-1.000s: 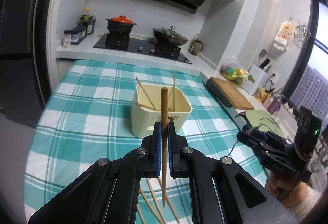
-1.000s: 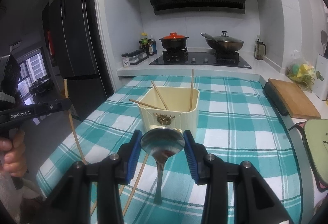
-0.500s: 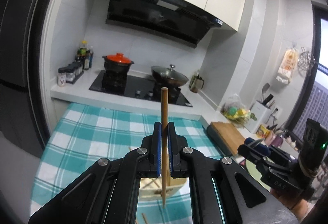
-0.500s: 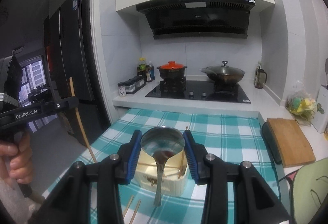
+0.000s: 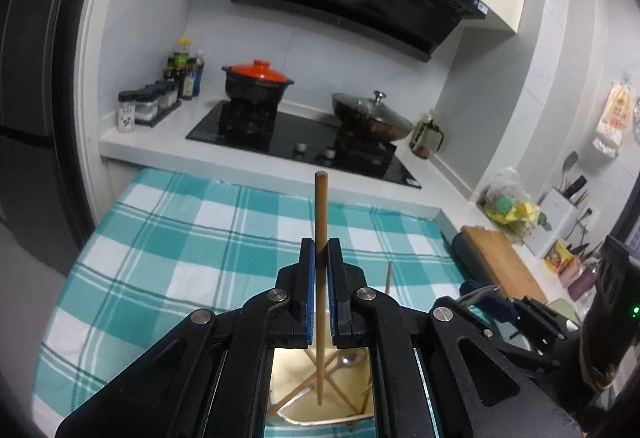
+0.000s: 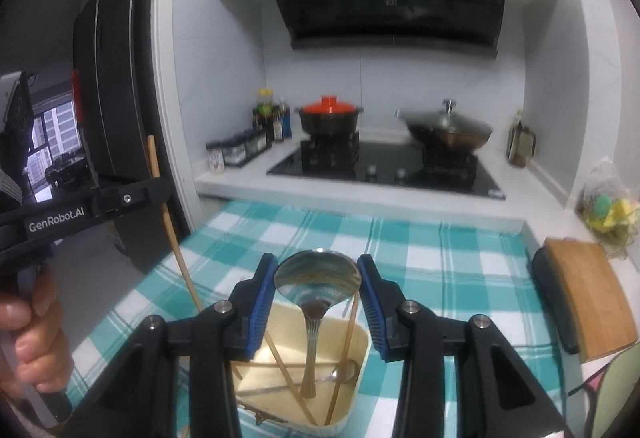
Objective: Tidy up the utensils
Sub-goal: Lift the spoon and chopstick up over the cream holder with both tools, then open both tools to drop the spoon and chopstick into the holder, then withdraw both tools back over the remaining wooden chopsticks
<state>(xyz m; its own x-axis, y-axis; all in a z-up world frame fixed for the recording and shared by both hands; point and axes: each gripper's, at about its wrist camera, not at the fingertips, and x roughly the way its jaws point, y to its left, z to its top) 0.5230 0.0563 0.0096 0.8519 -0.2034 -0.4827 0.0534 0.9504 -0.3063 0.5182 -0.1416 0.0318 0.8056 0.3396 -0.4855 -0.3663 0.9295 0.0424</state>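
While upright, tongs (image 5: 320, 258) (both) above bin (image 6: 360, 342)

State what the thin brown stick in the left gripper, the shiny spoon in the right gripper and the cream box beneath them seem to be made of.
Thin brown stick: probably wood or bamboo; matte, even tan surface.
Shiny spoon: polished metal, likely steel; its bowl mirrors the room.
Cream box: probably plastic, perhaps ceramic; smooth, rounded corners, faint sheen.
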